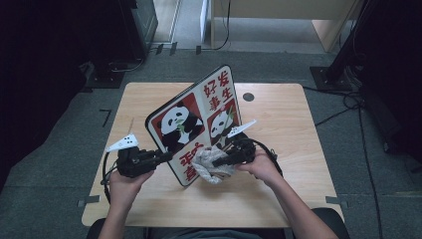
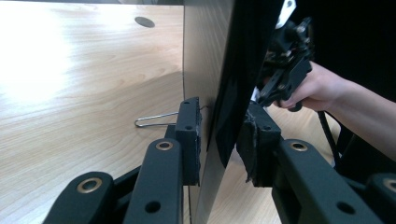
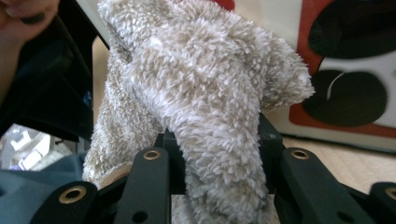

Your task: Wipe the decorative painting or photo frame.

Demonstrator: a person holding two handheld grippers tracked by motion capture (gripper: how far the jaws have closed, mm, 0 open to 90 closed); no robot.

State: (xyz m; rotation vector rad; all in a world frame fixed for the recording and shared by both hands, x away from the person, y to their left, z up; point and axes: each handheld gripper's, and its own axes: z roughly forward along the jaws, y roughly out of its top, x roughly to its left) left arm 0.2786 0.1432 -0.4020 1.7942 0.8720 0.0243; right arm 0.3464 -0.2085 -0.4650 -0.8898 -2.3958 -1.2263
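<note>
The right gripper (image 1: 219, 163) is clamped on a fluffy beige cloth (image 3: 205, 107), pressing the wad against the lower printed face of the panda board (image 1: 196, 122). The step in hand appears to be wiping that face. Keep the cloth flat on the print, stroke with light, even pressure, and avoid pushing harder than the other grip can resist.

The left gripper (image 2: 219, 140) straddles the board's near edge; one pad touches the back, the other stands just off the front, so the hold looks loose. Tighten before stroking.

The board stands tilted on its lower edge on the table (image 1: 278, 199). Both forearms enter from below, grippers pointing inward toward each other.
</note>
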